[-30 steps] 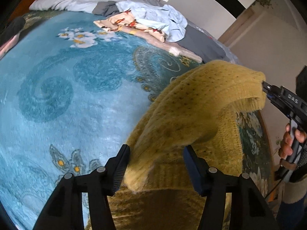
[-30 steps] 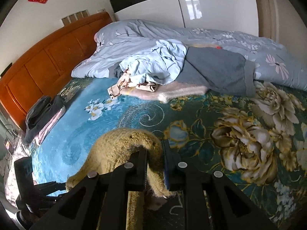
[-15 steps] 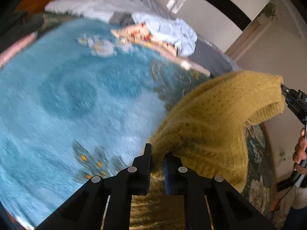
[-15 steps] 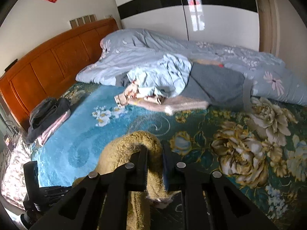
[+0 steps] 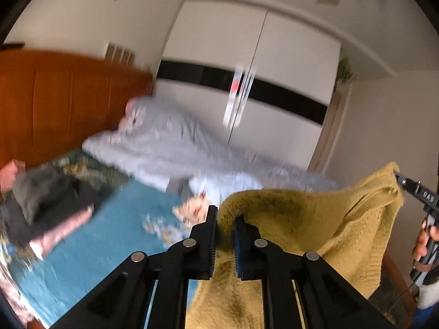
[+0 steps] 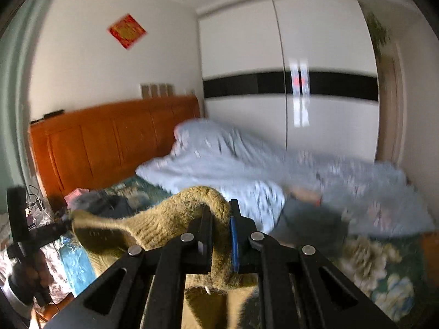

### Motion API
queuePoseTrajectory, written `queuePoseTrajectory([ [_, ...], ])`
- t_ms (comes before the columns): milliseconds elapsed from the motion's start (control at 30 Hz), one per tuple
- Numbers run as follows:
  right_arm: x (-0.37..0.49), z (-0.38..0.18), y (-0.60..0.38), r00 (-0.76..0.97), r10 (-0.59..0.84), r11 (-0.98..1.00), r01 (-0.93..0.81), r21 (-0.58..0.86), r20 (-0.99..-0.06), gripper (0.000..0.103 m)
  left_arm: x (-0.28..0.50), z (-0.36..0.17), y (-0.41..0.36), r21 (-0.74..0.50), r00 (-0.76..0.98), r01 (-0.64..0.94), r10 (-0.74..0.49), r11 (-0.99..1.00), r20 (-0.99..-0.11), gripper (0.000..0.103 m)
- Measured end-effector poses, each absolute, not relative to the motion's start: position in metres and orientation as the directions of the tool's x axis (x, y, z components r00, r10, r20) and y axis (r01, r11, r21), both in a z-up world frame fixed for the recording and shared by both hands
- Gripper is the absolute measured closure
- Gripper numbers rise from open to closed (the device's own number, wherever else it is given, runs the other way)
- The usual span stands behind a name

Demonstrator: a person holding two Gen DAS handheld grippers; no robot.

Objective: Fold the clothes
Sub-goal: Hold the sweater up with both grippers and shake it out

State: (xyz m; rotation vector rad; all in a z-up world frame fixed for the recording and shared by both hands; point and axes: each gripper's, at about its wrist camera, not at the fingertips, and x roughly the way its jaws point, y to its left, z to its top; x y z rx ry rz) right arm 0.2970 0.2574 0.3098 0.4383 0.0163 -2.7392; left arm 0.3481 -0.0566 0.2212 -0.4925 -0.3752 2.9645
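Note:
A mustard yellow knitted sweater point(image 5: 315, 224) hangs in the air above the bed, stretched between both grippers. My left gripper point(image 5: 225, 213) is shut on one top corner of it. In the left wrist view the right gripper point(image 5: 399, 178) pinches the far corner, with a hand on its handle. In the right wrist view my right gripper point(image 6: 220, 208) is shut on a bunched fold of the sweater point(image 6: 153, 227), and the left gripper point(image 6: 67, 220) holds the other end at the left. The lower part of the sweater hangs out of sight below.
The bed has a teal floral blanket point(image 5: 115, 235), a rumpled pale blue duvet point(image 6: 233, 161) and a pile of clothes point(image 5: 219, 189) at the far side. Folded dark and pink clothes point(image 5: 46, 208) lie by the orange wooden headboard point(image 6: 109, 142). A white wardrobe point(image 6: 315, 68) stands behind.
The left gripper closed on the sweater's corner. Both grippers then rose and tilted up, lifting the sweater off the blanket; the views now show the headboard and wardrobe.

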Motion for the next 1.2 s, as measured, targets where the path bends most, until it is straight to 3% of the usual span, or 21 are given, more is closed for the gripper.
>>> queuePoseTrajectory([
  [267, 0.400, 0.372, 0.253, -0.905, -0.398, -0.906, 0.414, -0.088, -0.152, 0.093, 0.426, 0.283, -0.068, -0.236, -0.981, -0.109, 0.143, -0.966, -0.130, 0.092],
  [500, 0.429, 0.401, 0.255, -0.895, -0.429, -0.887, 0.443, -0.134, -0.122, 0.093, 0.453, 0.329, -0.073, -0.185, -0.990, -0.109, 0.123, -0.977, -0.065, 0.092],
  [700, 0.392, 0.395, 0.268, -0.870, -0.466, -0.876, 0.479, -0.055, -0.163, 0.092, 0.409, 0.330, -0.068, -0.135, -0.983, -0.083, 0.103, -0.987, -0.149, 0.092],
  [833, 0.316, 0.355, 0.270, -0.844, -0.441, -0.889, 0.458, 0.021, -0.306, 0.092, 0.339, 0.284, -0.064, -0.117, -0.951, -0.045, 0.078, -0.992, -0.299, 0.091],
  [933, 0.266, 0.314, 0.268, -0.814, -0.432, -0.897, 0.433, 0.091, -0.388, 0.092, 0.292, 0.236, -0.073, -0.173, -0.912, -0.028, 0.096, -0.985, -0.398, 0.091],
  [1067, 0.224, 0.268, 0.271, -0.782, -0.438, -0.897, 0.417, 0.149, -0.443, 0.092, 0.249, 0.184, -0.073, -0.194, -0.867, 0.007, 0.091, -0.981, -0.490, 0.091],
  [1200, 0.217, 0.250, 0.280, -0.789, -0.432, -0.900, 0.409, 0.151, -0.438, 0.092, 0.239, 0.169, -0.062, -0.204, -0.858, 0.012, 0.094, -0.979, -0.504, 0.092],
])
